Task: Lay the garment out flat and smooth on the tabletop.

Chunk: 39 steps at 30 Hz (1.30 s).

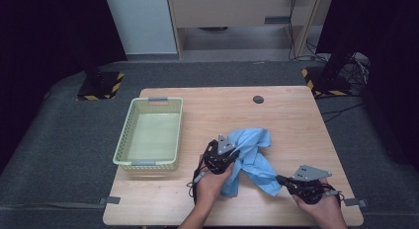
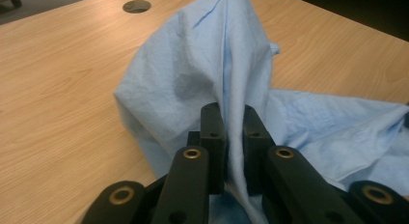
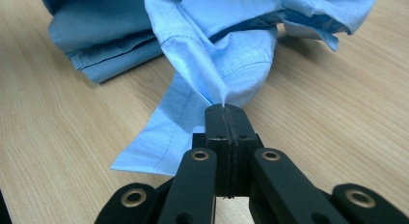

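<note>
A dark carpeted floor and black curtains surround a light wooden table (image 1: pixel 163 202); a pale cabinet stands beyond it. At the table's left sits a pale green mesh basket (image 1: pixel 124 135), nothing inside it that can be made out. Near the far edge is a round cable port (image 1: pixel 258 99).

Right of the basket, the left gripper (image 1: pixel 232 157) is clenched on a raised fold of the blue shirt (image 1: pixel 254 155); in the left gripper view the cloth (image 2: pixel 212 84) rises as a ridge from between the two pads (image 2: pixel 212 132), which press it from either side. The shirt lies crumpled on the table's middle, between the two hands.

At the right, the right gripper (image 1: pixel 279 179) is clamped on a corner of the same garment; in the right gripper view the jaws meet with only a thin edge of the fabric (image 3: pixel 217 64) pinched at their tips, a hem or cuff trailing flat onto the wood.

Handling, as judged: the shirt is light, limp and thin, so it will drape and sag between grips and not keep a shape. It is not fragile, though a thin pinch may slip. Seams, hems and the collar give the firmest hold; two well-separated points would let it be spread or lifted toward the basket.
</note>
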Each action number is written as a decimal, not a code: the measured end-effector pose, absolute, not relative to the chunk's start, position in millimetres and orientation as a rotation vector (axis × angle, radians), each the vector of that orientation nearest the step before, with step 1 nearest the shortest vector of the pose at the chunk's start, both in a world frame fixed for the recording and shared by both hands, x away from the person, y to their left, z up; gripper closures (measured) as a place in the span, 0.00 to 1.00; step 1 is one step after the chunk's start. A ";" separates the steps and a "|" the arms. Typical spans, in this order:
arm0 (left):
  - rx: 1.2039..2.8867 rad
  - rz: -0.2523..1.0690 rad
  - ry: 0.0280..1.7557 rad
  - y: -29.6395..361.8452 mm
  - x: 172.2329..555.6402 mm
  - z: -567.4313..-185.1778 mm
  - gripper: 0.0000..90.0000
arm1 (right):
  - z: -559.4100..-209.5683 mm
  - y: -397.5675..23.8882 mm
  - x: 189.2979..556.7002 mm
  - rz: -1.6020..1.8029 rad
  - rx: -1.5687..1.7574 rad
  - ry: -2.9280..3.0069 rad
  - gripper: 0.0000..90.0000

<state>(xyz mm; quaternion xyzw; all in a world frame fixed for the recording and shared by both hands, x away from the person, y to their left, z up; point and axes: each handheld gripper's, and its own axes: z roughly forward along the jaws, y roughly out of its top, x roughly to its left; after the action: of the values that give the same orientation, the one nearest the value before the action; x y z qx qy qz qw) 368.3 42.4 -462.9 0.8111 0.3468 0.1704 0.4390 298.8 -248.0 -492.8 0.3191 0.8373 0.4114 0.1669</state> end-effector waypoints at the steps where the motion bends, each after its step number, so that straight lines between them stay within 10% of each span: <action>1: 2.014 0.428 0.870 45.1 369.3 -463.3 0.94 | -492.4 -249.0 299.0 1.172 0.910 2.380 1.00; 24: 2.073 0.409 1.025 72.7 393.3 -506.7 0.87 | -485.1 -265.3 301.3 1.226 0.969 2.322 1.00; 34: 2.017 0.476 1.044 72.1 387.0 -492.4 0.49 | -487.5 -259.6 300.5 1.237 0.940 2.352 1.00; 39: 2.011 0.493 1.003 68.5 376.6 -481.9 0.46 | -486.9 -254.6 301.1 1.248 0.917 2.369 1.00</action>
<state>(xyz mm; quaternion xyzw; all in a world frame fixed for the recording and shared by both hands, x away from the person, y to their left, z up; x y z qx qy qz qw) 376.6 68.5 -481.9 0.7980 0.3982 0.1955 0.4081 301.1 -254.6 -486.9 0.3201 0.8269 0.4356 0.1551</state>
